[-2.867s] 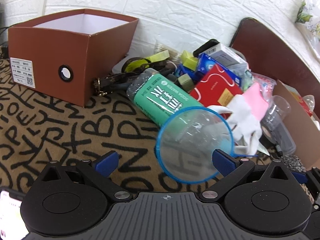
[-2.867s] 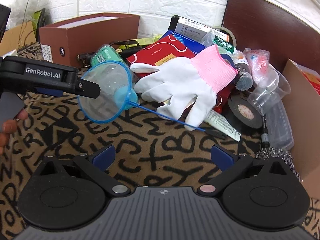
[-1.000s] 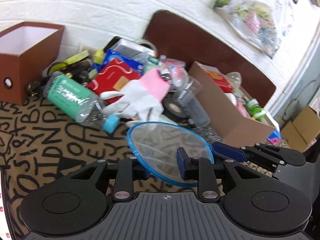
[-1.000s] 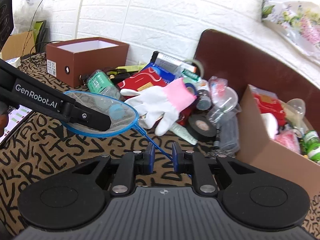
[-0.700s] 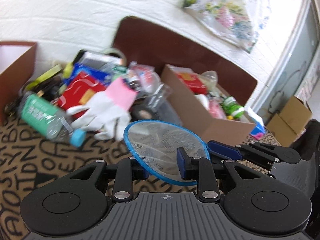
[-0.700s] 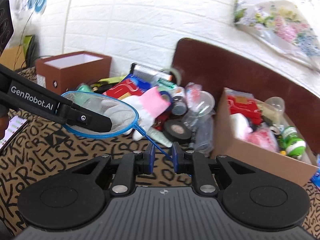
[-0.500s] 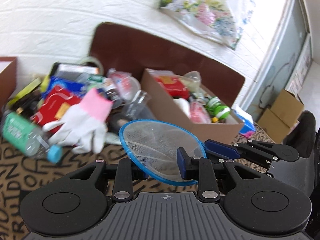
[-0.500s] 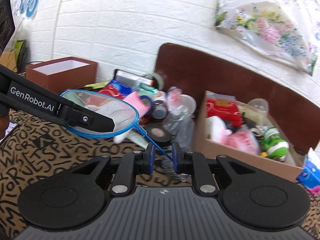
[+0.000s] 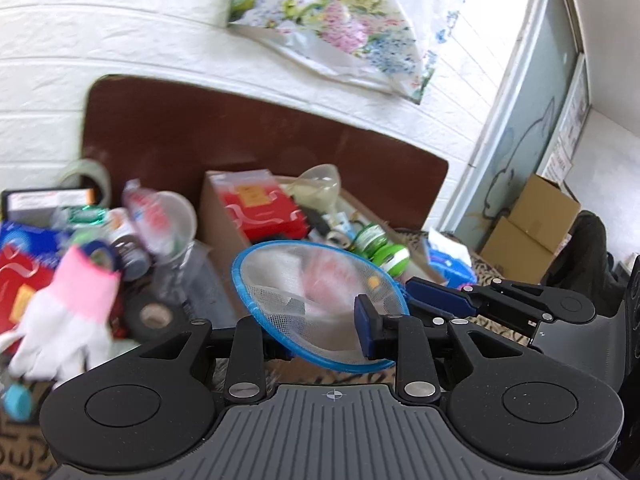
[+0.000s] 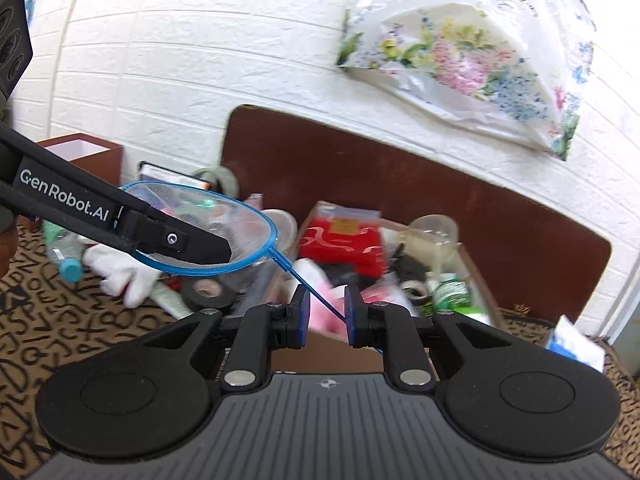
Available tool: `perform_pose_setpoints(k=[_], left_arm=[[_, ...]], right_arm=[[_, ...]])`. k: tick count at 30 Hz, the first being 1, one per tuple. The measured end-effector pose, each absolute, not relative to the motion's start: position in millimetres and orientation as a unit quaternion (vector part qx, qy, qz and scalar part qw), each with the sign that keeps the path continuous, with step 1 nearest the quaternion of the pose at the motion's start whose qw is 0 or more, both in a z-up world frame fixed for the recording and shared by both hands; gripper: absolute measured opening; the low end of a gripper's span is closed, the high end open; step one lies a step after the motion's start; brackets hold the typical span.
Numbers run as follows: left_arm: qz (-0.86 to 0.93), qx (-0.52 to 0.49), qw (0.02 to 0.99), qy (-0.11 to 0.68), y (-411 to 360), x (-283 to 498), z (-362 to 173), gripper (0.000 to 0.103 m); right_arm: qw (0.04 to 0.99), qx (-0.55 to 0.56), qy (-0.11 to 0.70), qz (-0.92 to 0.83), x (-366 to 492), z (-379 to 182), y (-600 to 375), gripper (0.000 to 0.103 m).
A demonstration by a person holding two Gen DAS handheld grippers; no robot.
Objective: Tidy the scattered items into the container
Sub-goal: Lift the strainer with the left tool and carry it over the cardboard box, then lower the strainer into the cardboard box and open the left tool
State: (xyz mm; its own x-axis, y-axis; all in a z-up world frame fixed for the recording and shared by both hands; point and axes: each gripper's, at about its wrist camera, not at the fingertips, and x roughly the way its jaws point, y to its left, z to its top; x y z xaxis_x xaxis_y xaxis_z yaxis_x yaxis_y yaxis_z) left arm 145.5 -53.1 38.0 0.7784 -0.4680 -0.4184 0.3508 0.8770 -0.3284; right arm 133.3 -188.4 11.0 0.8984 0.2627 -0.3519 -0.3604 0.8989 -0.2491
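A small blue-rimmed mesh net [image 9: 316,300] is held in the air by both grippers. My left gripper [image 9: 324,340] is shut on the net's hoop. My right gripper [image 10: 326,312] is shut on the net's thin blue handle [image 10: 308,282]. In the right wrist view the hoop [image 10: 200,232] sits under the left gripper's black finger [image 10: 120,220]. The open cardboard box [image 10: 332,344], full of items, lies just ahead of and below the net; it also shows in the left wrist view [image 9: 218,224].
Scattered items lie left of the box: a white and pink glove [image 9: 68,316], black tape roll [image 9: 150,316], clear cups [image 9: 176,220], red packet [image 9: 16,284]. A brown shoebox [image 10: 88,156] stands far left. A brown board [image 10: 400,180] leans on the wall behind.
Both grippers have carried the net up and to the right, from over the scattered pile to in front of the cardboard box. Both stay shut on it.
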Motion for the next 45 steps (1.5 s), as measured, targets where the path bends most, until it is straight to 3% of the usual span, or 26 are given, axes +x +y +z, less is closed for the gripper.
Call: perform_pose_setpoints(k=[10, 24, 32, 45], left_arm=[[-0.240, -0.123, 0.928, 0.257, -94, 205, 33, 0.043], [-0.233, -0.139, 0.910, 0.315, -108, 275, -13, 0.043], [-0.219, -0.137, 0.911, 0.321, -104, 282, -23, 0.053], [-0.203, -0.139, 0.919, 0.308, -89, 275, -13, 0.059]], right_arm=[[0.961, -0.177, 0.155, 0.148, 186, 10, -223, 0.021], [0.949, -0.188, 0.198, 0.159, 243, -25, -236, 0.021], [0.947, -0.173, 0.214, 0.164, 250, -34, -243, 0.021], [0.942, -0.192, 0.200, 0.188, 257, -24, -228, 0.021]])
